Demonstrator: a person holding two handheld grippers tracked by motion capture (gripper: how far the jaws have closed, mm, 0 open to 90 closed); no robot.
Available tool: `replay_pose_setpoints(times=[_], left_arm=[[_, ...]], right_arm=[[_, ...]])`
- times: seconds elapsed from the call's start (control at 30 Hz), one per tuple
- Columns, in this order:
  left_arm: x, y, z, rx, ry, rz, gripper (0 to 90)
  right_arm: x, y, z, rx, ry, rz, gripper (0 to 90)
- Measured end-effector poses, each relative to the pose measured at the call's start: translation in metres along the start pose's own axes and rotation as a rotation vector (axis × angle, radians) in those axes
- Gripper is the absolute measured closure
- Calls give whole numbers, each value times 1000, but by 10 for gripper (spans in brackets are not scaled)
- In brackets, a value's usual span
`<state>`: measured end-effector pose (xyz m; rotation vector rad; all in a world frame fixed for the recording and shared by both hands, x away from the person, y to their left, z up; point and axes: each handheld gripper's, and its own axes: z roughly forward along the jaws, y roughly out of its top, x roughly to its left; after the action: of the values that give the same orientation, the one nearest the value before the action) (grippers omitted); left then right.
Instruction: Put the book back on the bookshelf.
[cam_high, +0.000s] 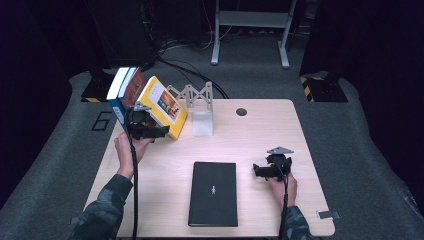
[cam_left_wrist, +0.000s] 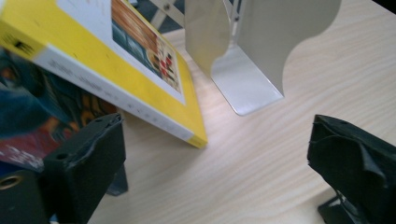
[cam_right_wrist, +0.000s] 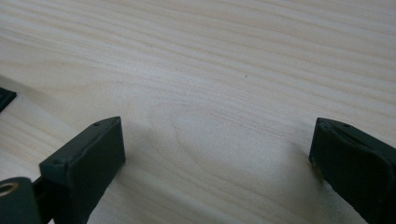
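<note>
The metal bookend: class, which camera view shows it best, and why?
The left gripper view shows the metal bookend best: close up, its curved upright plate and flat foot on the table are clear, beside the leaning yellow book. The high view shows it small and pale. The right gripper view offers bare tabletop.

Your high view is dim all round, with light pooled from above on the tabletop (cam_high: 260, 135), brightest near its centre, while the floor falls to near black at the edges. The picture is soft and grainy. In your left gripper view the bookend (cam_left_wrist: 252, 51) glares white at 12 o'clock, and the books (cam_left_wrist: 42, 107) at 9 o'clock blur. In both gripper views the jaws are out of focus.
</note>
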<state>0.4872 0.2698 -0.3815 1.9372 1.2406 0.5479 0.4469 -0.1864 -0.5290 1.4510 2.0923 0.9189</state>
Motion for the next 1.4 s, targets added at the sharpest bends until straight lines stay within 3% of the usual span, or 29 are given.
replay_pose_setpoints(times=[0.33,0.93,1.07,1.13,1.17,1.23,1.27,1.33,1.4], left_arm=[[-2,-44,9,28,-74,-24,0],[-24,-102,17,71,-119,-23,0],[-29,-112,15,79,-124,-19,0],[-33,-117,14,69,-122,-19,0],[-34,-119,13,63,-129,-20,0],[-38,-121,11,74,-136,-8,0],[-43,-123,10,74,-141,4,0],[-46,-124,10,81,-144,14,0],[-53,-128,11,68,-153,7,0]], right_arm=[[0,0,0,0,-2,-7,30],[4,-1,-3,19,-4,1,47],[6,0,-4,41,21,-14,9],[8,0,-10,57,87,10,14],[8,0,-10,57,87,10,14],[14,1,-18,63,100,12,17],[20,4,-31,63,142,-9,24],[23,6,-36,54,154,-10,27],[43,10,-56,45,225,-26,60]])
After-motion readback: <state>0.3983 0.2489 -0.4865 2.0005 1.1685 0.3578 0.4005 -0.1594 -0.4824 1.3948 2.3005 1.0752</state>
